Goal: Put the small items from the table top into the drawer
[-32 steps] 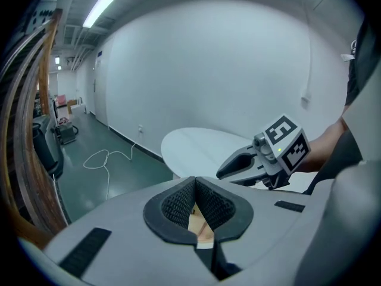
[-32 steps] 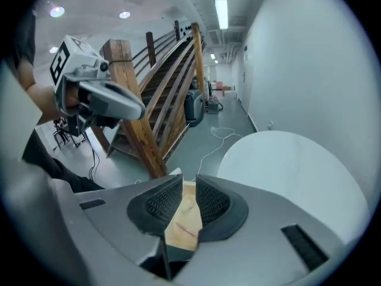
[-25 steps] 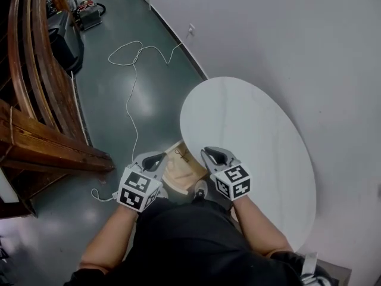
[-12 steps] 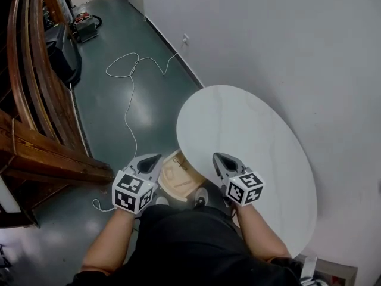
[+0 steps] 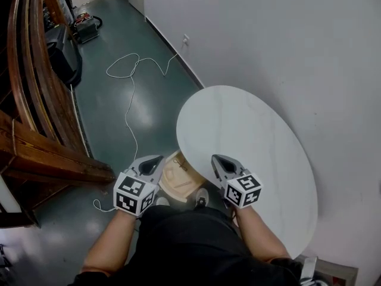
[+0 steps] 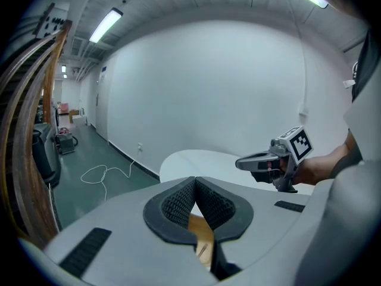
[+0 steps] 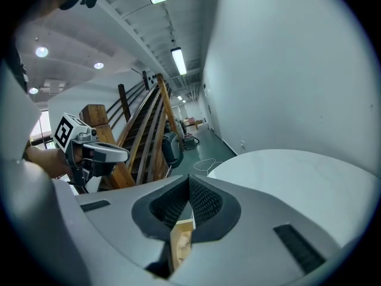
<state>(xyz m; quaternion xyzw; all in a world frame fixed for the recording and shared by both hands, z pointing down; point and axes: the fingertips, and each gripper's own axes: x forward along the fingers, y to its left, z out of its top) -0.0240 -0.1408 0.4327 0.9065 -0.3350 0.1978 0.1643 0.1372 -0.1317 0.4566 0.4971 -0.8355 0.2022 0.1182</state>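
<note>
— While both grippers hang at the near rim, what lies round them?

— The table (image 5: pixel 250 136), round and white, with the wall (image 5: pixel 286 40) close behind it on the right. On the left is green floor (image 5: pixel 161 112) with a white cable (image 5: pixel 126 115) trailing over it, and past that, wooden rails (image 5: pixel 36 100). The person's dark clothing fills the bottom of the head view.

— And the drawer?

— The drawer (image 5: pixel 175 180) stands open under the table's near-left rim, between the two grippers. There is a thin dark mark inside; I cannot tell what it is.

— The jaws?

— The left gripper (image 5: pixel 152 161) has its pads together at the tips and holds nothing; the drawer's wood shows only beyond them. The right gripper (image 5: pixel 218 161) has just been closing. Its pads now meet too, with nothing between them.

— What has changed?

— A second ago the grippers sat closer together over the drawer. The right one has since drawn off to the right and now hangs over the table's rim. Over the last half second almost nothing has shifted.

— Where is there room?

— Over the table top ahead, and over the floor to the left. To the right the table runs up to the wall. The table's rim overhangs the far end of the drawer.
</note>
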